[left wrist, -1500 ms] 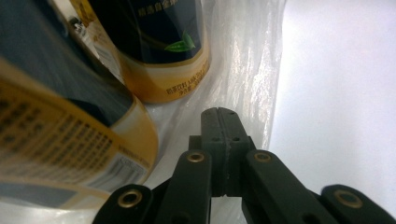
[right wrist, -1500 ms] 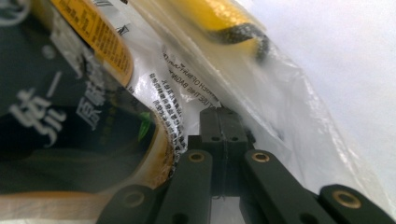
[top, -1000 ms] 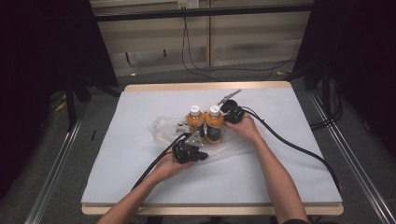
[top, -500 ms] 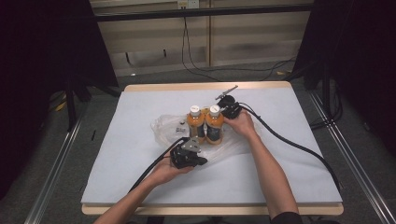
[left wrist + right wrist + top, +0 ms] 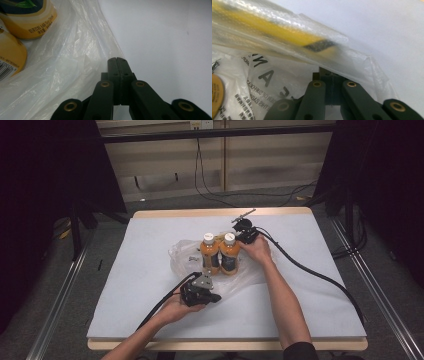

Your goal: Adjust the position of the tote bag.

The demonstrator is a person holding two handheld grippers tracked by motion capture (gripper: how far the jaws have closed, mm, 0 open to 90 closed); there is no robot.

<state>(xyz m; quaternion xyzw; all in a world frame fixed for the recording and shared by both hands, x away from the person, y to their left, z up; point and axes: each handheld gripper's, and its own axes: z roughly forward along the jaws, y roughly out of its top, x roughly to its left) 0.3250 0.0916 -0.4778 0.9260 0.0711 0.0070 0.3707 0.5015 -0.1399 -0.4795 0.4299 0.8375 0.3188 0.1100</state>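
Two orange drink bottles [image 5: 220, 253] are standing upright, caps up & touching, on a clear plastic bag [image 5: 182, 256] mid-worktop [image 5: 125, 290]. The right gripper [image 5: 243, 234] is sitting just beside the right-hand bottle, nearer than the left, its fingers pressed together on the bag's film. The left gripper [image 5: 116, 60], fingers also pressed together w/ nothing visibly between, is resting at the bag's near edge, bottles just beyond it.

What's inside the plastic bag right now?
Two orange bottles stand upright, side by side, within the clear bag, their white caps up. Crumpled film hides anything else in it.
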